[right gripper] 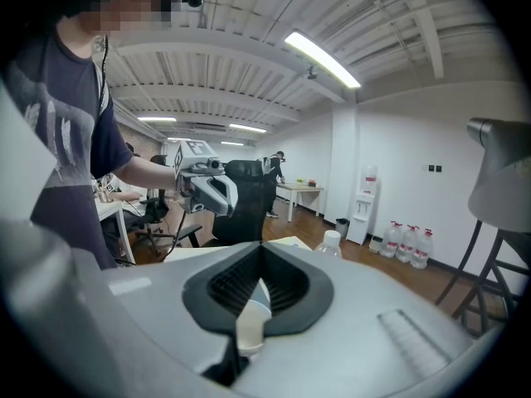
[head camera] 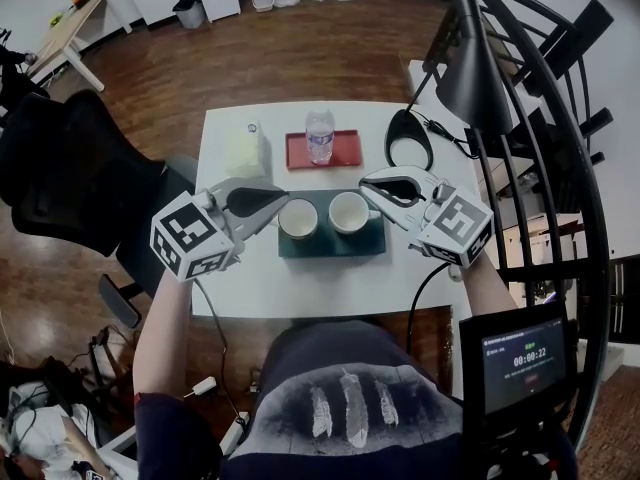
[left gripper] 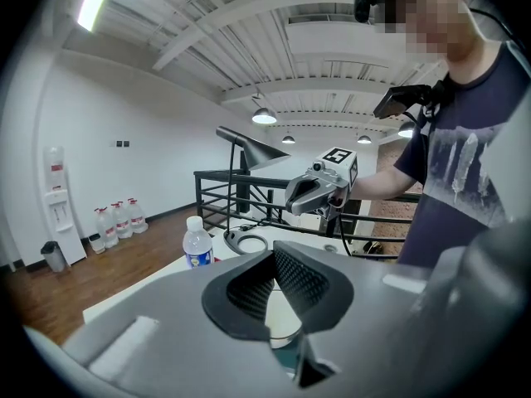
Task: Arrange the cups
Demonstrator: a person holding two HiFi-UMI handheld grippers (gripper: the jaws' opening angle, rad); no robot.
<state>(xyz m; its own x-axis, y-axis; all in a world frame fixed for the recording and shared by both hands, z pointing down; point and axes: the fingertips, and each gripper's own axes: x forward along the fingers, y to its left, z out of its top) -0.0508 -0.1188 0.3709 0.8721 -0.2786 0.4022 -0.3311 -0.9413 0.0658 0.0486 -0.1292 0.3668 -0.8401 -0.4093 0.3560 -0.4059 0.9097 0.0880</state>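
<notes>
Left gripper (head camera: 281, 205) apparently pinches left cup (head camera: 298, 219), right gripper (head camera: 368, 190) right cup (head camera: 349, 212), on tray (head camera: 330, 247)

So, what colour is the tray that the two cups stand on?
Dark green, almost teal; the head view shows the tray best.

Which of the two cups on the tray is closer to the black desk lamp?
The right-hand cup, on the green tray beside the right tongs; the left-hand cup sits farther from the lamp.
</notes>
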